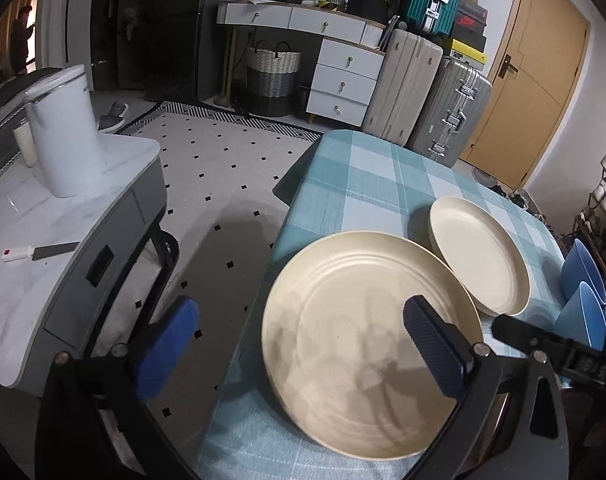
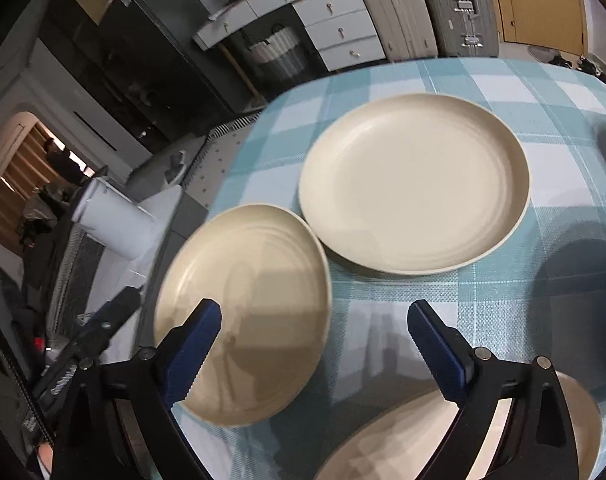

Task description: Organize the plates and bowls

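We see the left gripper (image 1: 303,344) spread wide, nothing between its pads. Its right finger (image 1: 435,344) hangs over the near cream plate (image 1: 343,340); its left finger (image 1: 167,344) is out past the table edge, over the floor. That near plate sits at the left edge of the checked blue tablecloth (image 1: 363,184), round, shallow, ringed inside, and shadowed. Its rim overlaps the rim of the second cream plate (image 1: 479,256) behind it to the right. Two blue bowls (image 1: 583,292) sit at the far right, partly cut off.

The right gripper (image 2: 315,344) is spread too, also empty, bare tablecloth between the fingers. The near plate (image 2: 247,312) lies under its left finger (image 2: 195,344); the second plate (image 2: 415,184) sits well ahead, smooth and plain with a raised rim. A third cream plate (image 2: 403,440) shows at the bottom, under the right finger (image 2: 435,344), mostly hidden. We cannot tell whether any finger touches a plate.
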A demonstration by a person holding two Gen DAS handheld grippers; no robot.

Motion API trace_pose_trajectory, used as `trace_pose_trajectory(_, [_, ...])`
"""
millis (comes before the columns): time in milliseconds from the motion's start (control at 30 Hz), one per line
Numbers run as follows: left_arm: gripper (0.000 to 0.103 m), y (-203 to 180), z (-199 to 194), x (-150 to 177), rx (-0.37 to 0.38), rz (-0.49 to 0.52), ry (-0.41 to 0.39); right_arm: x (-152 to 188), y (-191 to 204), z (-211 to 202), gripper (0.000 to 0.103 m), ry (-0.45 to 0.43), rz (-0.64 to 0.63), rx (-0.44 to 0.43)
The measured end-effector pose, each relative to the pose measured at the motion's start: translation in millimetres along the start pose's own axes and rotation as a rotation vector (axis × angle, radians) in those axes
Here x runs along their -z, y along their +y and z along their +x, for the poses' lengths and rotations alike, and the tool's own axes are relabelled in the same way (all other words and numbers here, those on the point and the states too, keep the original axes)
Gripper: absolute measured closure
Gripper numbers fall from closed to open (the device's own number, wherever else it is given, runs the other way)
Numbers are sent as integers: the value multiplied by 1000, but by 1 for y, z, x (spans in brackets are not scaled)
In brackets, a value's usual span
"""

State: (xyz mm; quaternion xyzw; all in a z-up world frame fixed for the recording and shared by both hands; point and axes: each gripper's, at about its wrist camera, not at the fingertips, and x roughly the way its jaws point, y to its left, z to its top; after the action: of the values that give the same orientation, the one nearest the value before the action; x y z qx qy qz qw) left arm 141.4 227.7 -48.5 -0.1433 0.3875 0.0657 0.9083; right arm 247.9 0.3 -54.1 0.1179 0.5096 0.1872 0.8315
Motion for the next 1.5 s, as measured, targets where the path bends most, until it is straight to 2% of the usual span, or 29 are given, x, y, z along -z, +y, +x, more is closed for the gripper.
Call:
trace_pose_trajectory(133, [0, 0, 7, 1, 6, 6, 7, 0, -4, 18, 7, 30, 20, 23])
trace_pose_trajectory(267, [2, 4, 15, 3, 14, -8, 21, 4, -3, 25, 10, 21, 5, 25])
trace_pose_trajectory(467, [4, 6, 24, 5, 89, -37, 58, 3, 1, 42, 28, 60, -2, 19])
trace_pose_trajectory(533, [11, 5, 27, 5, 94, -32, 67, 4, 2, 45, 33, 50, -9, 22])
trace_pose_trajectory(600, [13, 3, 32, 5, 102, -23, 84, 3, 3, 47, 37, 48, -20, 29])
trace_pose_trajectory(633, [26, 2, 35, 5, 107, -21, 94, 3, 4, 49, 43, 50, -20, 25])
trace_pose_trajectory(667, [34, 1, 38, 6, 111, -21, 110, 3, 5, 49, 44, 51, -23, 25])
trace_pose_trajectory(700, [38, 2, 41, 6, 105, -26, 123, 3, 7, 50, 53, 52, -33, 25])
trace_pose_trajectory(767, [41, 5, 45, 7, 116, -42, 136, 4, 11, 52, 64, 54, -63, 38])
trace_pose_trajectory(833, [51, 8, 48, 9, 108, -39, 151, 5, 12, 52, 71, 48, -72, 55])
trace_pose_trajectory(1000, [65, 10, 51, 14, 70, -18, 156, 3, 5, 53, 89, 36, -69, 79])
trace_pose_trajectory(1167, [75, 13, 51, 15, 44, -17, 157, 5, 7, 52, 90, 29, -89, 92])
trace_pose_trajectory(1300, [89, 18, 51, 15, 28, -17, 160, 6, 6, 51, 91, 23, -86, 92])
trace_pose_trajectory(1500, [91, 19, 50, 15, 28, -10, 168, 7, 3, 49, 92, 18, -65, 77])
